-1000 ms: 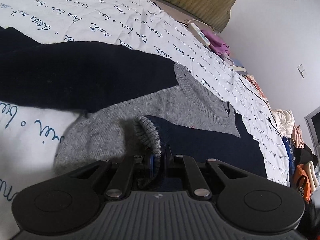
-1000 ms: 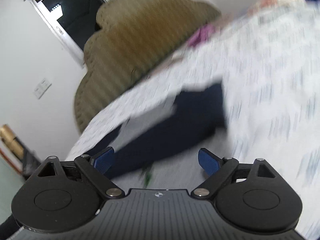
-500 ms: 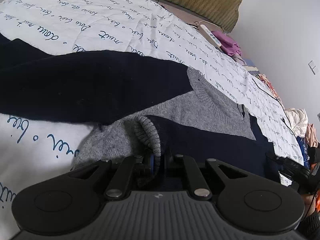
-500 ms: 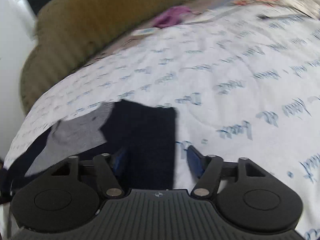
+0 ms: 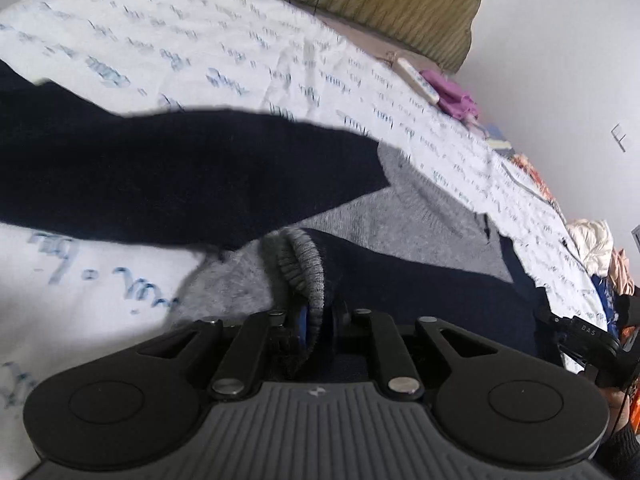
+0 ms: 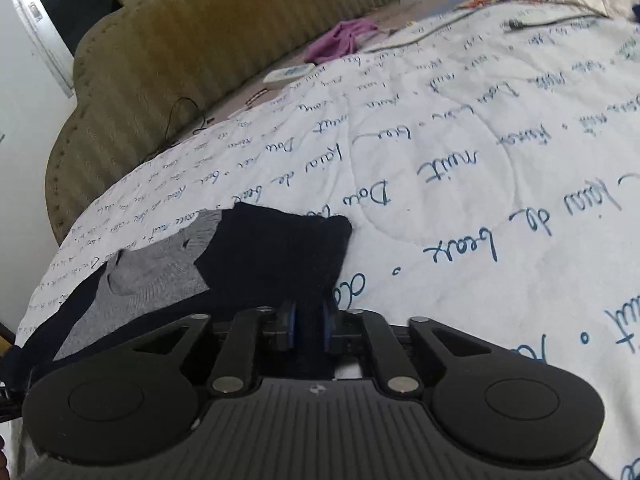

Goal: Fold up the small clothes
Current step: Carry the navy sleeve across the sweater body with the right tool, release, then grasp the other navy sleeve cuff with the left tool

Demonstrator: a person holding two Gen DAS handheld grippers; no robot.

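Navy and grey sweater (image 5: 400, 216) spread flat on white quilt (image 5: 224, 60) with blue script, olive headboard (image 6: 192, 48) behind. Left gripper (image 5: 318, 316) clamped on grey ribbed cuff (image 5: 304, 264) of one sleeve, folded inward over the body. Right gripper (image 6: 308, 326) closed on navy edge of sweater (image 6: 280, 256), near bare quilt (image 6: 460, 160).

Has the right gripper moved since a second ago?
Yes. The right gripper swung down from facing the headboard to the sweater, and its jaws, open before, are now shut on the navy sleeve.
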